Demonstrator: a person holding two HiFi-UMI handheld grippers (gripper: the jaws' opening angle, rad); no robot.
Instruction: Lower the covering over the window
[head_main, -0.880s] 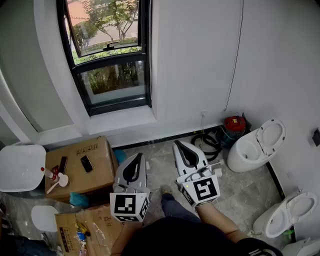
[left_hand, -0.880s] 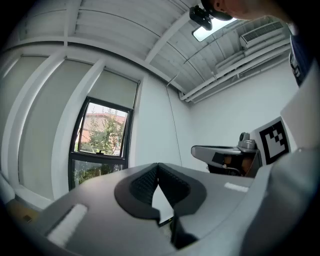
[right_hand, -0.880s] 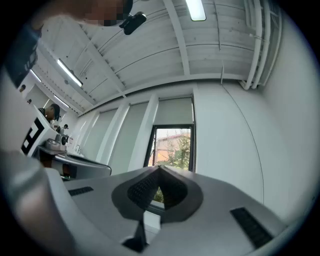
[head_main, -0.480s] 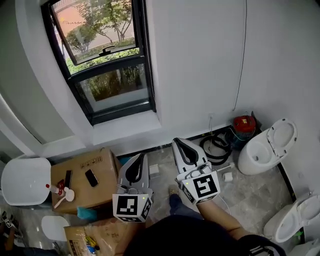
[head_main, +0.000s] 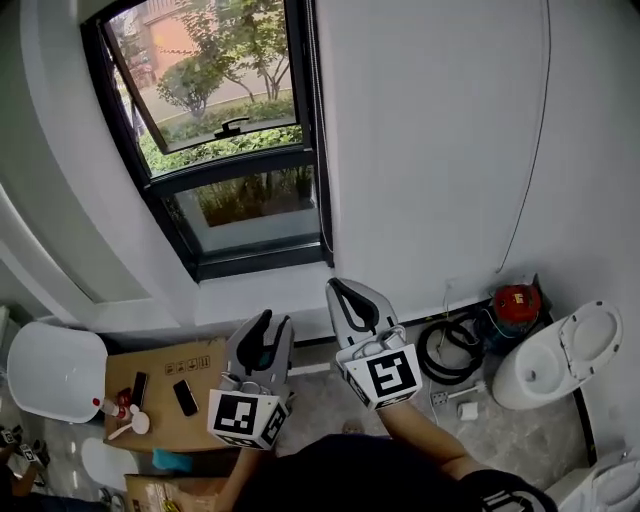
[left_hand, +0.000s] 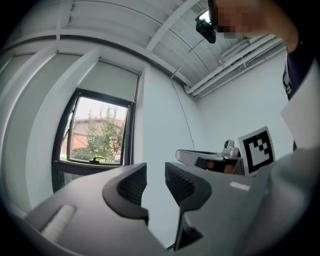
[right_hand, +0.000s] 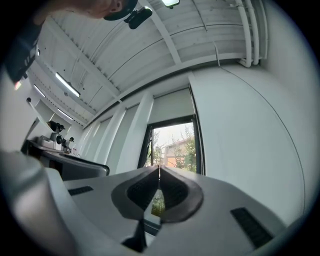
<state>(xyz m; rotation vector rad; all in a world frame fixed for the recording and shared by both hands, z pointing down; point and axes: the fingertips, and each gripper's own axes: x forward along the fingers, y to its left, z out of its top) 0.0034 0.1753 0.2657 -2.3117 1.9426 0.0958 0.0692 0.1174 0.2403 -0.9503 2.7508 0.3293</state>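
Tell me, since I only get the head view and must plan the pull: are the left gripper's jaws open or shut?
Observer: Open. In the left gripper view, the left gripper has its jaws apart with nothing between them.
Operator: And the right one?
Observer: The right gripper is shut, jaws together and empty.
Operator: Where is the covering? My view cuts off the top.
Observer: The grey blind hangs high and ends near the upper edge of the window, which is uncovered.
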